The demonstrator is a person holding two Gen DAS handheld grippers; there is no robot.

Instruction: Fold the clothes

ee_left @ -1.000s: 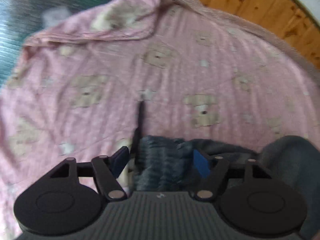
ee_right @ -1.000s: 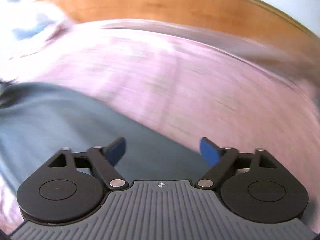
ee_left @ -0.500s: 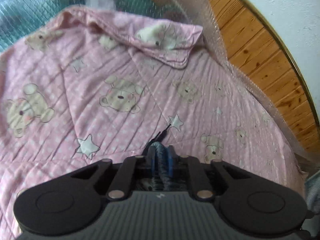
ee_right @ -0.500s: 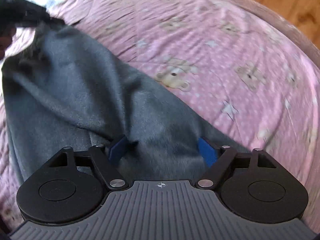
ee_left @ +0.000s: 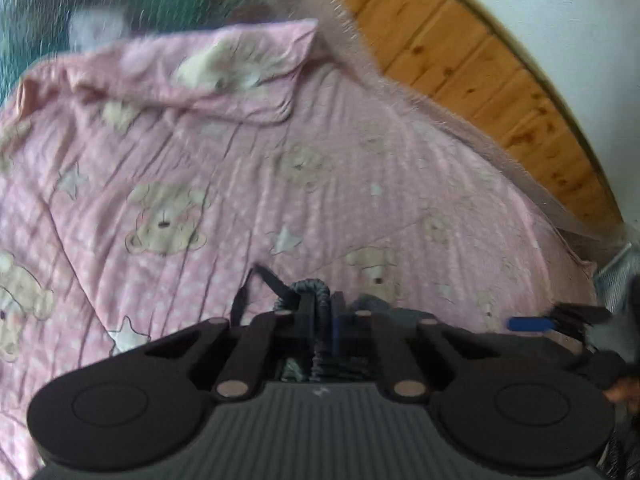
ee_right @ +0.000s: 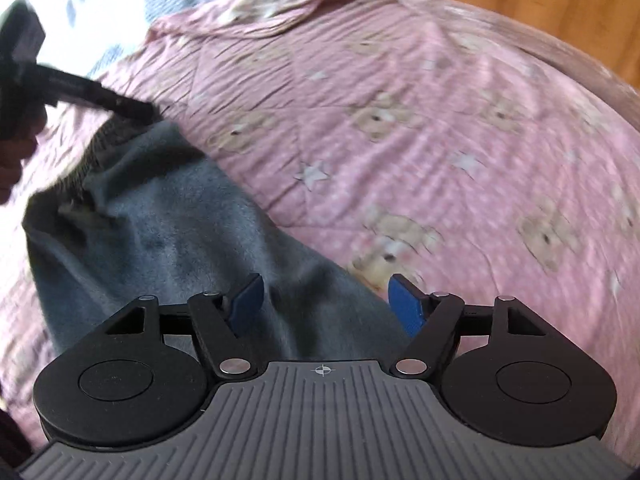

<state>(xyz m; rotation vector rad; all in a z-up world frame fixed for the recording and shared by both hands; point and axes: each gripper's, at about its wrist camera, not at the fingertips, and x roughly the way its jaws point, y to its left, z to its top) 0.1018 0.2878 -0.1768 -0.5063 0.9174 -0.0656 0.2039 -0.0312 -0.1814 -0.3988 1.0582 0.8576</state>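
Note:
A dark grey garment (ee_right: 168, 232) lies on a pink bear-print bedspread (ee_right: 440, 128). My left gripper (ee_left: 322, 312) is shut on the garment's ribbed edge (ee_left: 316, 292), with a black drawstring (ee_left: 264, 280) hanging beside it. In the right wrist view the left gripper (ee_right: 132, 114) holds the garment's far corner at upper left. My right gripper (ee_right: 326, 304) is open, its blue pads (ee_right: 406, 308) just above the near part of the garment. The right gripper also shows at the right edge of the left wrist view (ee_left: 536, 324).
The bedspread (ee_left: 320, 160) has a folded-back corner (ee_left: 240, 80) at the far end. A wooden wall panel (ee_left: 480, 60) runs behind the bed. A blue-white cloth (ee_right: 100, 20) lies at the far left.
My left gripper closed on the garment's ribbed edge and lifted it. My right gripper stayed open and moved closer over the garment's near part.

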